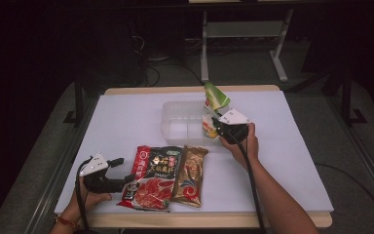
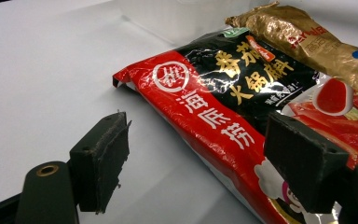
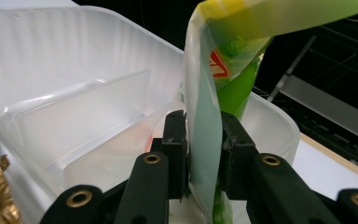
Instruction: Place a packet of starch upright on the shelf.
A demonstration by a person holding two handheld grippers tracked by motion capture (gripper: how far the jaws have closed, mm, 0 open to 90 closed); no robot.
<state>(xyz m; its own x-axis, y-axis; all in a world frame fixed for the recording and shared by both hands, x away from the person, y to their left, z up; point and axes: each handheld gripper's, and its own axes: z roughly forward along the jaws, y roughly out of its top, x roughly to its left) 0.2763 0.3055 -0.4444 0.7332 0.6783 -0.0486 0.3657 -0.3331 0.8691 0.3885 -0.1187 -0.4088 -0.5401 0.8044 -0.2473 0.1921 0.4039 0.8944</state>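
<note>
Green packet (image 1: 215,100), glossy crinkled film with a yellow top edge, stands upright at the 3 o'clock end of the clear plastic bin (image 1: 175,122), lower part inside it. My right gripper (image 1: 217,125) has its fingers (image 3: 177,140) narrow, one on each side of the packet's thin film; can't tell if the pads still press. Bin: one, translucent, ribbed walls, rounded corners, a low divider making two compartments; the packet is in the 3 o'clock one, other contents unclear. Flat on the white table (image 1: 126,122), at 6 o'clock from the bin: one red-and-black shiny pouch (image 1: 151,178), one gold crinkled wrapper (image 1: 190,175) just beside it at 3 o'clock. Three packets total. My left gripper (image 1: 121,171), fingers (image 2: 100,158) wide, nothing clamped, the pouch's edge between them.
</note>
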